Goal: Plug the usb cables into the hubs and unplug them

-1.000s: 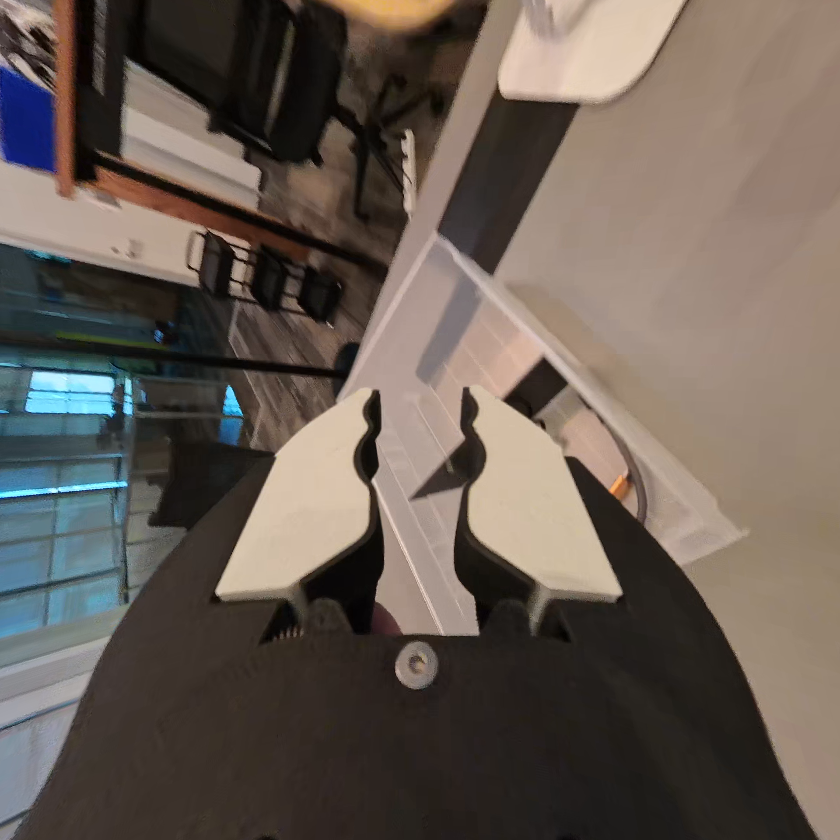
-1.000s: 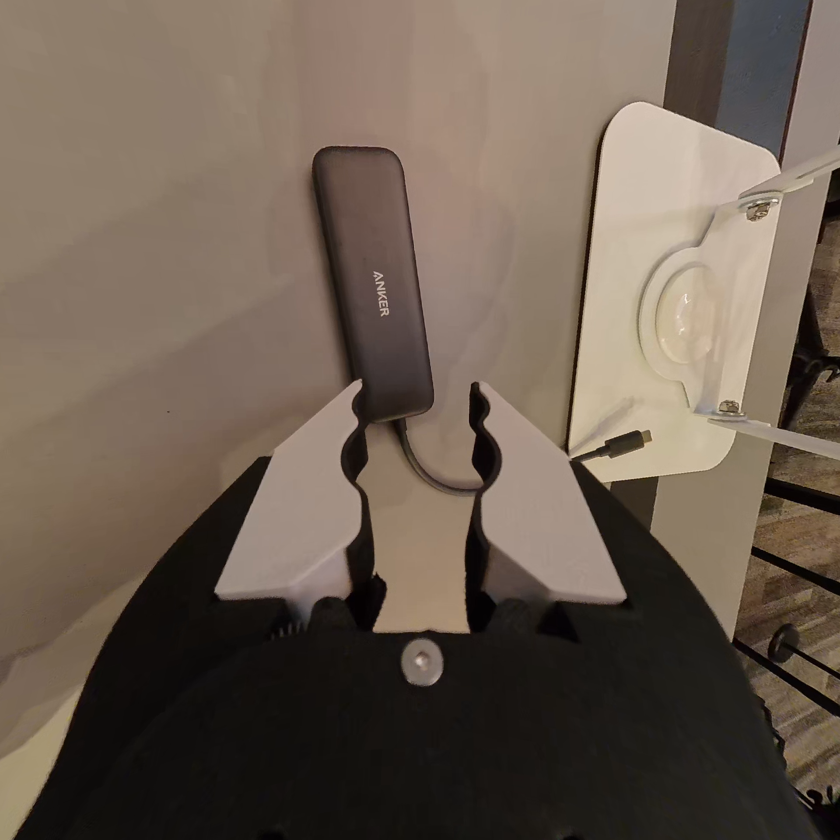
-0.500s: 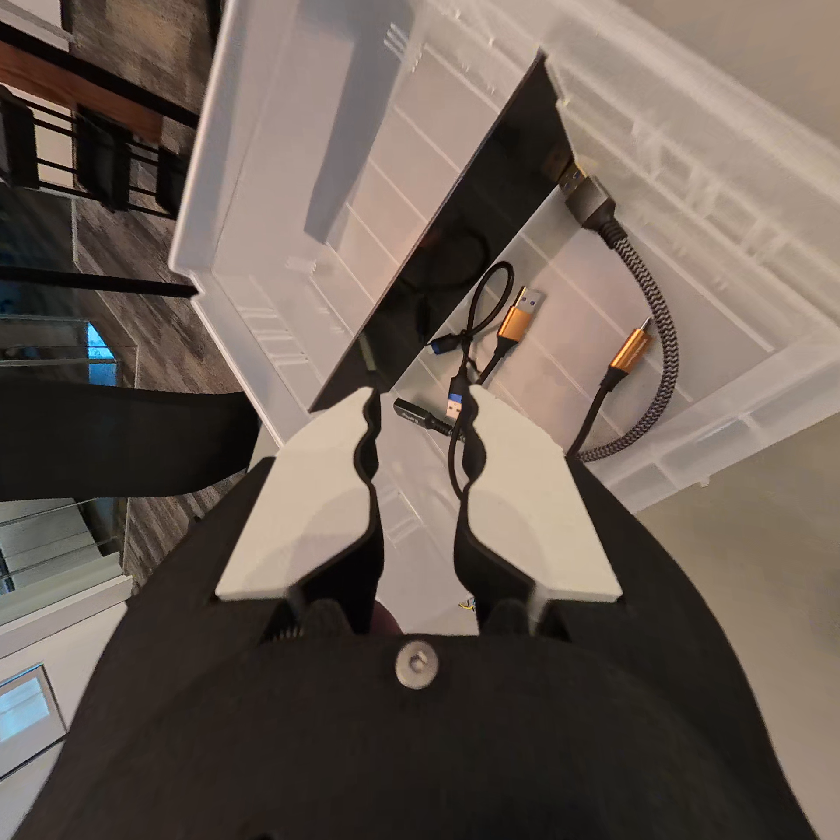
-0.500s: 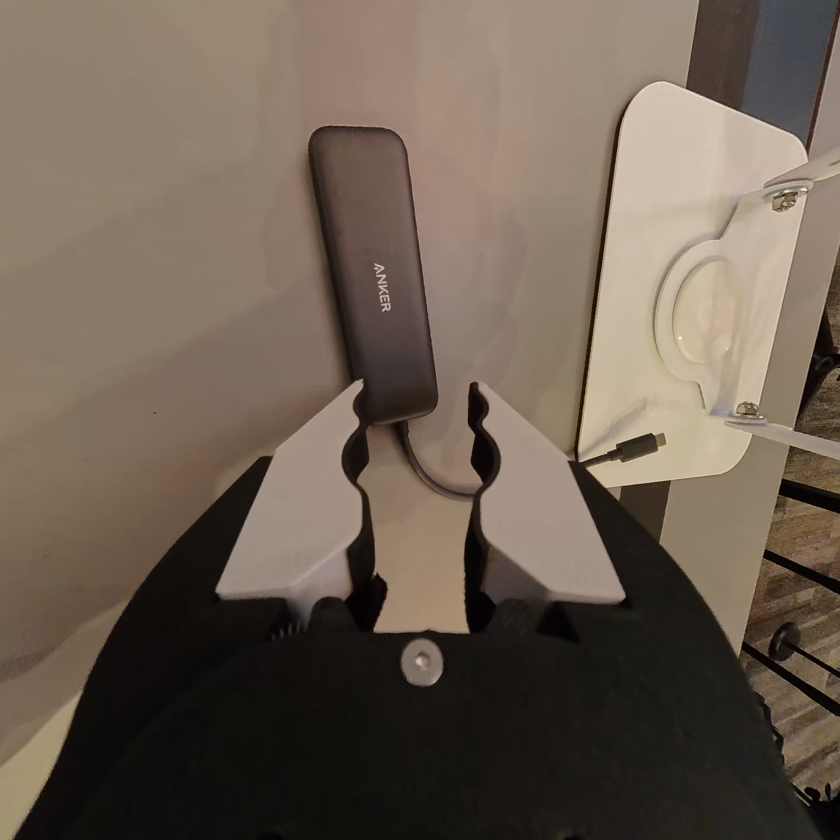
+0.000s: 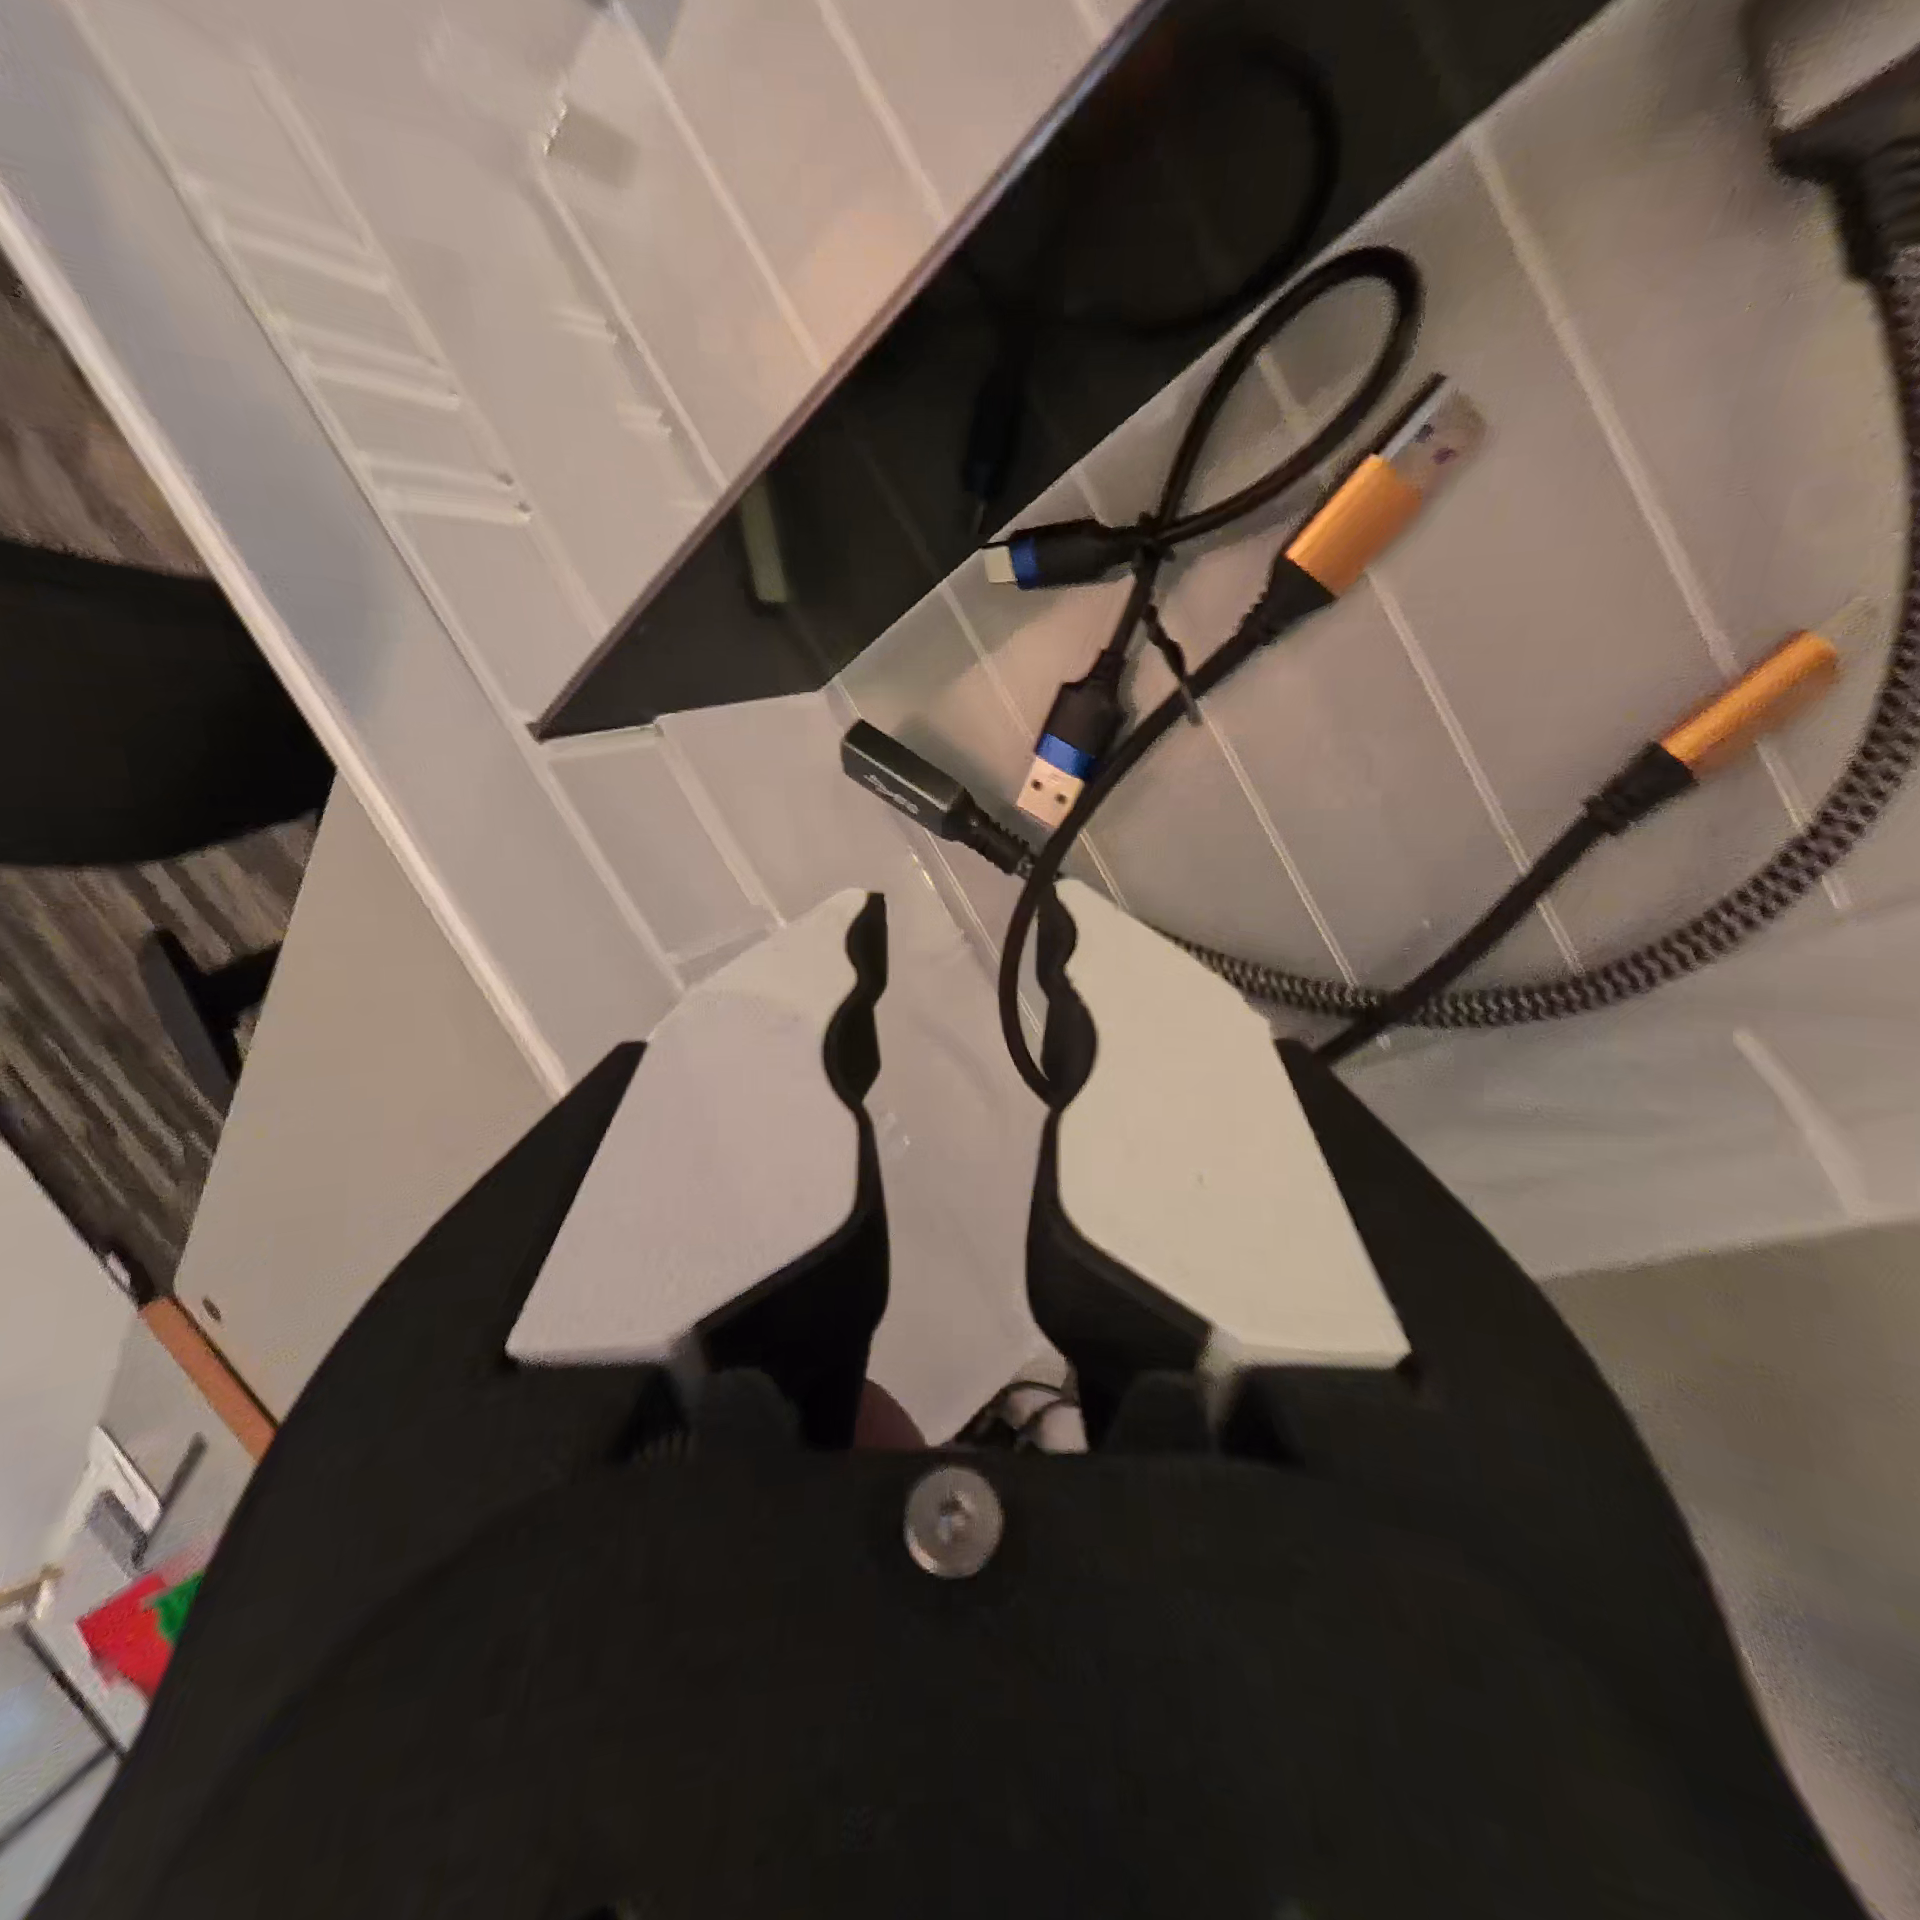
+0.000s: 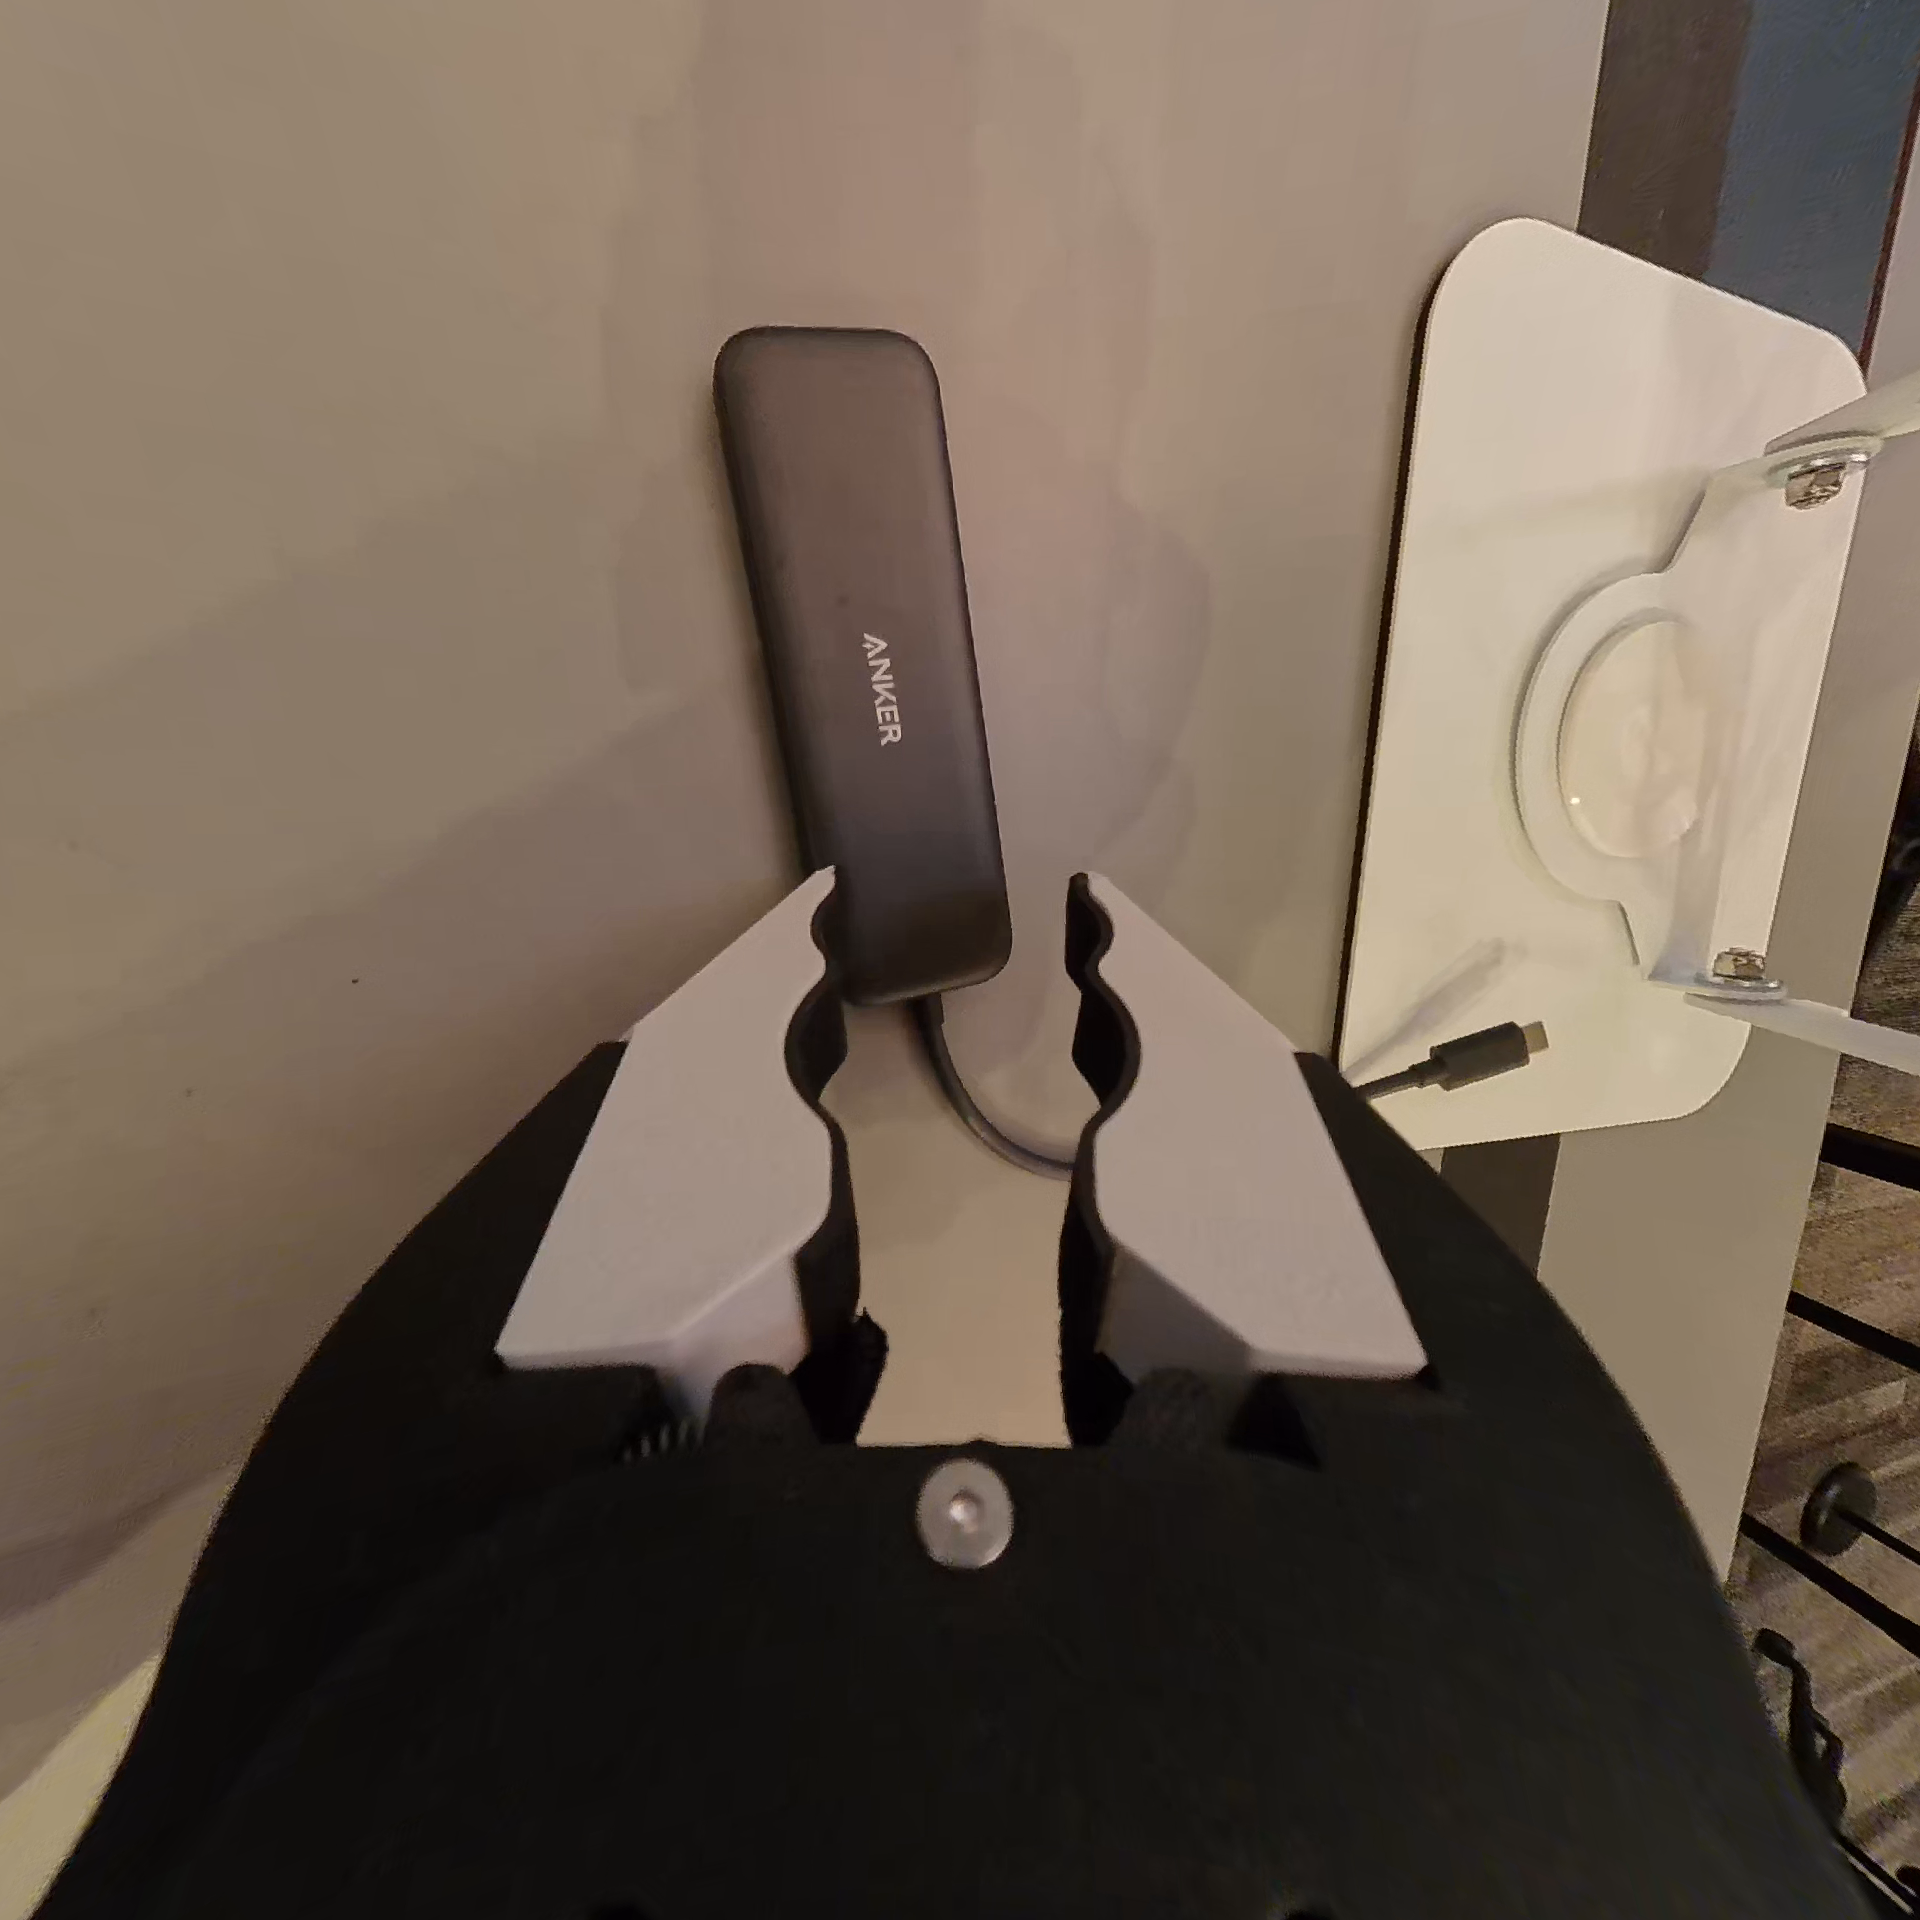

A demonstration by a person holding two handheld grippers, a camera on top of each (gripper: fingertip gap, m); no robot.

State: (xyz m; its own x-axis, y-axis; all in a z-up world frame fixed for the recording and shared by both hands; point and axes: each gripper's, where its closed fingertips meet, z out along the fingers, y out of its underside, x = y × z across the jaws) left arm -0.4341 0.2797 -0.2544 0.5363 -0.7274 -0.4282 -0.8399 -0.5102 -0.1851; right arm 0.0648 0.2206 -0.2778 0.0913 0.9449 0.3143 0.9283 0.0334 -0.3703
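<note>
Left wrist view: camera behind left gripper (image 5: 966, 914), looking down along fingers, close over clear plastic bin (image 5: 343, 343) holding usb cables (image 5: 1081, 727); frame rolled, bin edges run diagonal, floor at left edge.

Right wrist view: camera behind right gripper (image 6: 951, 904), facing forward and down across grey bench (image 6: 364, 520), close to dark hub (image 6: 862, 665); white stand base (image 6: 1475, 540) at right, floor beyond.

No shared part of scene can be made out between two views.
</note>
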